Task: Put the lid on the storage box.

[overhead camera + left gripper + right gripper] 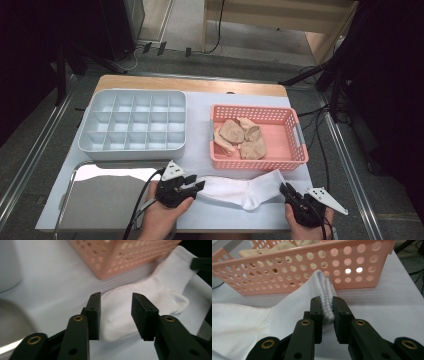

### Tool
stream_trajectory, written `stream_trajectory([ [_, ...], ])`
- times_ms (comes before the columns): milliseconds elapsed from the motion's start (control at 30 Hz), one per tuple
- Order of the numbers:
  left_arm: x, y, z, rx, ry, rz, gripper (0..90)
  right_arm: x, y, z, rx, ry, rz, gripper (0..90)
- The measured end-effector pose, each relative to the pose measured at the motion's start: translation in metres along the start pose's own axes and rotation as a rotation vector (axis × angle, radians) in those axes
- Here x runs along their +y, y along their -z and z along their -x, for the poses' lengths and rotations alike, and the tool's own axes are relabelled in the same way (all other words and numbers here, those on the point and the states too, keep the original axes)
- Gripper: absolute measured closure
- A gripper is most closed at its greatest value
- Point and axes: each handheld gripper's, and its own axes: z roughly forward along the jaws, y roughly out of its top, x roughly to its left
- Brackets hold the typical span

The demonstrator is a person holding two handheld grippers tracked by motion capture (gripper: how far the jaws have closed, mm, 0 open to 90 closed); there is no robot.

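A white sock (240, 191) lies flat on the table's white cloth, in front of the pink basket (295, 162). My left gripper (201, 186) is open at the sock's toe end. In the left gripper view its jaws (116, 298) stand apart on either side of the toe of the sock (117, 317), not pressing it. My right gripper (286, 190) is at the sock's cuff end. In the right gripper view the gripper (327, 301) is shut on the ribbed cuff of the sock (262, 320), which bunches up between the pads.
The pink basket (287, 272) holds several beige socks (242, 137) and stands just behind the white sock. A pale compartment tray (95, 150) sits at the back left. A shiny metal tray (105, 200) lies at the front left beside my left hand.
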Motion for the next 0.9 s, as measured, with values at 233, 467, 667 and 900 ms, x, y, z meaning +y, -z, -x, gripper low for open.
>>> stream_trajectory([
  [233,0.004,-0.032,0.03,-0.055,-0.045,-0.042,66.2,0.001,0.001,0.001,0.01,-0.006,0.005,79.2],
  [467,0.002,-0.057,0.05,-0.078,-0.077,-0.071,67.5,0.003,0.004,-0.002,0.023,-0.006,0.017,79.1],
  [667,0.003,-0.071,0.059,-0.089,-0.079,-0.093,72.1,0.003,0.004,-0.002,0.026,-0.009,0.017,79.1],
  [900,0.0,-0.08,0.065,-0.076,-0.099,-0.113,74.9,0.003,0.005,-0.004,0.033,-0.009,0.02,79.1],
])
